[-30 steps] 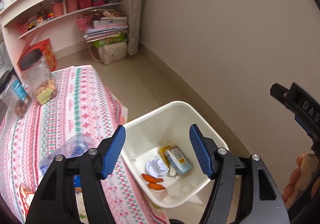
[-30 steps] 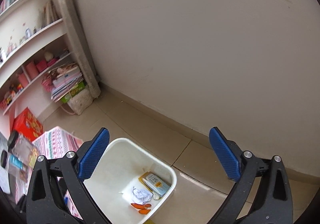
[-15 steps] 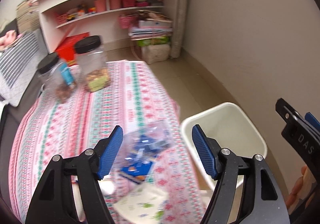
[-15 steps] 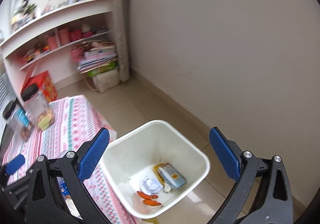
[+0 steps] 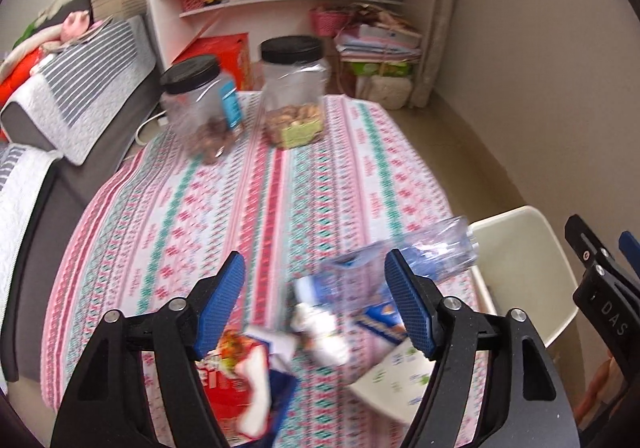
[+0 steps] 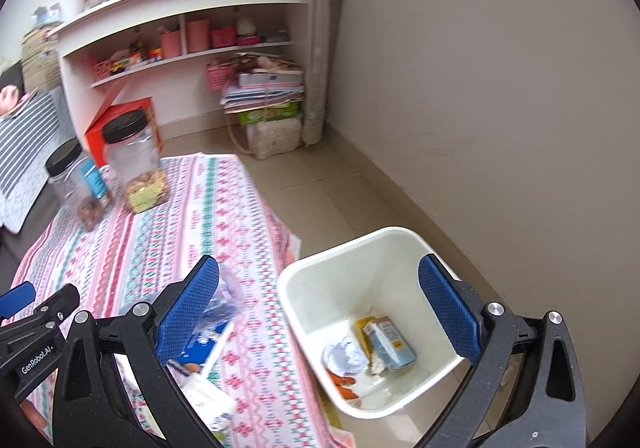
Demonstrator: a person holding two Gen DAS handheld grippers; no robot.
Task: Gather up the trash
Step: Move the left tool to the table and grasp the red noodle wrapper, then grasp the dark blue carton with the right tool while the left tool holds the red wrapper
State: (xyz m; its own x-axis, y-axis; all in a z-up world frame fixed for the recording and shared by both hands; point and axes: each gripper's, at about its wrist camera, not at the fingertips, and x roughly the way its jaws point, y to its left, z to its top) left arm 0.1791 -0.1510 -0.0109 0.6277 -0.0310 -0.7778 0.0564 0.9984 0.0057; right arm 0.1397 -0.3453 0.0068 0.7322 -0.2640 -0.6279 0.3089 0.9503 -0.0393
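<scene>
— Where's the trash?

— A heap lies at the near edge of the table [image 5: 280,184] with its patterned cloth: a crushed clear plastic bottle [image 5: 436,252], a red snack wrapper [image 5: 228,380], a blue-and-white packet [image 5: 380,322], all blurred. More sits in the white bin [image 6: 372,260] on the floor beside the table: a small carton [image 6: 390,344], crumpled white paper [image 6: 344,356], orange scraps [image 6: 344,386].

— And the left gripper [image 5: 316,306]?

— Above the heap, jaws spread and opening, nothing pinched; the bottle lies just behind its right finger.

— The right gripper [image 6: 318,308]?

— Jaws wide apart, empty, straddling the table edge and the bin.

— Anything else on the table?

— Two black-lidded jars [image 5: 294,92] of snacks at the far end.
</scene>
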